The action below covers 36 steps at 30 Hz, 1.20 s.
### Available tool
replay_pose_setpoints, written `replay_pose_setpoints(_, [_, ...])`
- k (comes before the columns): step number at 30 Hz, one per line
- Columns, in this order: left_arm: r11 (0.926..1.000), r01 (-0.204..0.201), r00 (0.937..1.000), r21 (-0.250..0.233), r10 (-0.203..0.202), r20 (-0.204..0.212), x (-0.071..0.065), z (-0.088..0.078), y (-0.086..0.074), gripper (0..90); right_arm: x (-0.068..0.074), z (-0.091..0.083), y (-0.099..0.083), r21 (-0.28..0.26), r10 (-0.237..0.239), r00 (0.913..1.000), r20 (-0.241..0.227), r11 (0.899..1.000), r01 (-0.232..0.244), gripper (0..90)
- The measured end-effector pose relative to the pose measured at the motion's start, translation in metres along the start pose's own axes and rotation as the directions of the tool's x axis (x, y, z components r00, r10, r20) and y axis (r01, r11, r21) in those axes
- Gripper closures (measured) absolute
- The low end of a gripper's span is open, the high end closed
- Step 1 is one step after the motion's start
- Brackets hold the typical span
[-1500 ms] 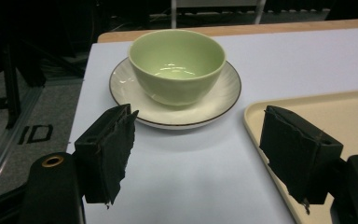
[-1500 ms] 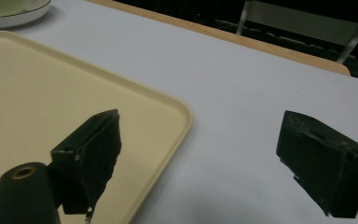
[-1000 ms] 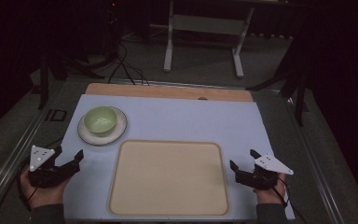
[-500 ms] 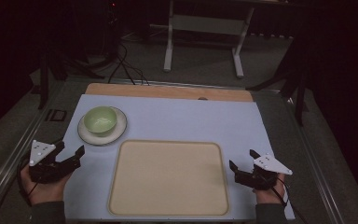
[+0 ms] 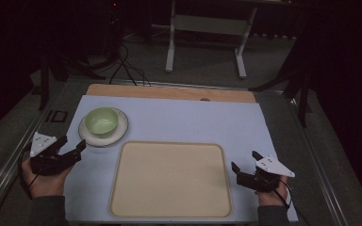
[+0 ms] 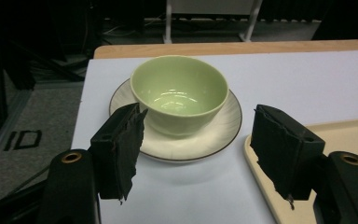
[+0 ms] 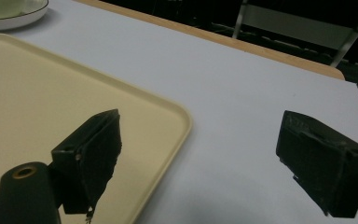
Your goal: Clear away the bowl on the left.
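A pale green bowl (image 5: 102,120) (image 6: 179,91) stands on a cream saucer (image 5: 119,133) (image 6: 223,128) at the left of the light blue mat. My left gripper (image 5: 73,142) (image 6: 198,119) is at the mat's left edge, just short of the saucer and pointing at the bowl. It is open; its jaws have just been closing a little, with nothing between them. My right gripper (image 5: 245,161) (image 7: 200,121) is open and holds nothing. It rests at the right of the beige tray (image 5: 169,179) (image 7: 37,93), with one jaw over the tray's rim.
The mat (image 5: 193,120) covers a wooden tabletop whose far edge (image 5: 169,92) shows as a strip. Cables and a white stand's legs (image 5: 205,44) are on the dark floor beyond. Metal rails run along both sides of the table.
My left gripper has crept forward toward the saucer and its jaws have narrowed slightly. The right gripper, bowl and tray have not moved.
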State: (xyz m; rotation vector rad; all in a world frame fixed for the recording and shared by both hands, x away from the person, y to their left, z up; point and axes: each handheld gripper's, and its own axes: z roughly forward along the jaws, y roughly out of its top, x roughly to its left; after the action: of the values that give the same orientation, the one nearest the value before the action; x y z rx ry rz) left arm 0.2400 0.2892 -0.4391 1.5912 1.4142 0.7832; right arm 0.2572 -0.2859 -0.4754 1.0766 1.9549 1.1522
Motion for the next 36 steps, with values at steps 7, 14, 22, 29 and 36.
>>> replay_pose_setpoints(7, [0.9998, -0.014, 0.9998, 0.011, 0.014, 0.010, -0.006, 0.012, 0.006, 35.2, 0.000, 0.000, 0.000, -0.001, -0.003, 1.0000, -0.001, 1.000, 0.003, 13.4])
replay_pose_setpoints(14, [0.9997, 0.000, 1.0000, 0.025, 0.000, 0.004, -0.003, 0.025, 0.011, 36.0, 0.001, 0.000, 0.000, 0.000, -0.007, 1.0000, 0.001, 1.000, 0.007, 13.4])
replay_pose_setpoints(22, [0.9986, 0.023, 0.9997, 0.048, -0.023, 0.000, 0.003, 0.042, 0.014, 39.0, 0.001, 0.000, 0.001, 0.000, -0.014, 0.9999, 0.001, 1.000, 0.014, 13.4])
replay_pose_setpoints(29, [0.9962, 0.052, 0.9984, 0.070, -0.050, -0.025, 0.012, 0.053, 0.015, 39.4, 0.002, 0.000, 0.001, 0.002, -0.018, 0.9998, -0.001, 1.000, 0.018, 13.4])
replay_pose_setpoints(36, [0.9945, 0.082, 0.9959, 0.065, -0.079, -0.045, 0.019, 0.060, 0.017, 39.0, 0.003, 0.000, 0.001, 0.002, -0.022, 0.9998, -0.003, 1.000, 0.022, 13.4])
